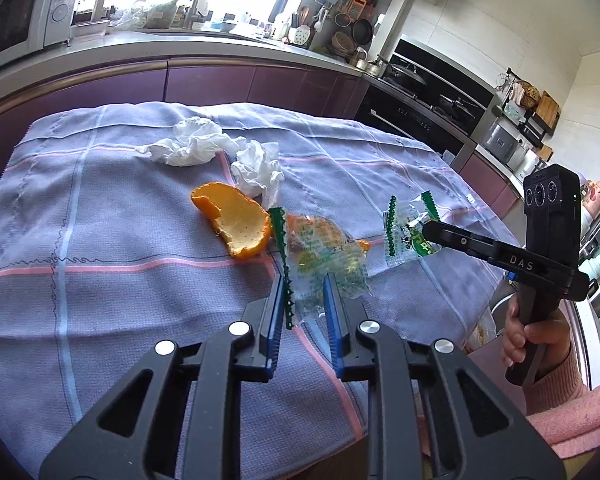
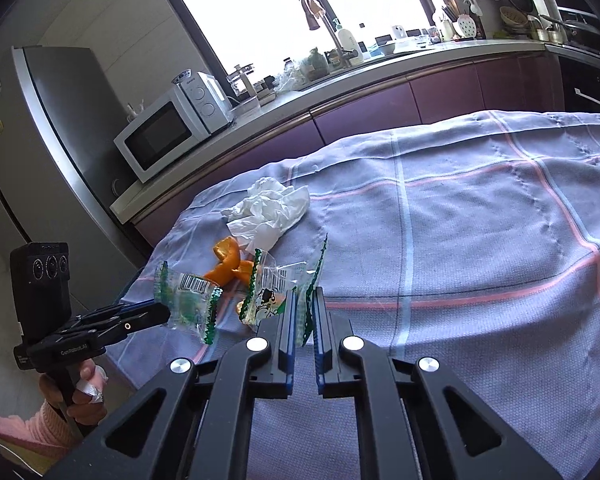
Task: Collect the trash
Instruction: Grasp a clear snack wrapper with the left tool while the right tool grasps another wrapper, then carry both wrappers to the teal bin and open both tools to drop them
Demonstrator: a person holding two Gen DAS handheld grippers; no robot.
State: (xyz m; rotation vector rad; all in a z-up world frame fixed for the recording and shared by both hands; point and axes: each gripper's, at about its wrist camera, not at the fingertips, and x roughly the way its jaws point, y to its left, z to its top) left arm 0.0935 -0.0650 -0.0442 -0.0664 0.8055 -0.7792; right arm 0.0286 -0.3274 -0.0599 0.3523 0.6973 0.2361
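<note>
Kitchen table under a blue checked cloth (image 1: 100,208); orange peel (image 1: 236,224) and crumpled tissues (image 1: 204,144) lie untouched on it. A clear snack wrapper (image 1: 320,268) is pinched in the narrowed left gripper (image 1: 303,300); a second wrapper (image 2: 276,296) is clamped in the nearly closed right gripper (image 2: 305,312). Both wrappers are best kept pinched until over a bin; none is visible.

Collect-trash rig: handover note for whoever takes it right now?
Left gripper: shut on a clear green-edged wrapper, lifted off the cloth.
Right gripper: shut on a second wrapper, also lifted.
Still on the purple cloth: orange peel, two crumpled white tissues and.
Done: both wrappers picked up.
Left: no bin in view; drop the wrappers, then fetch peel and tissues.
</note>
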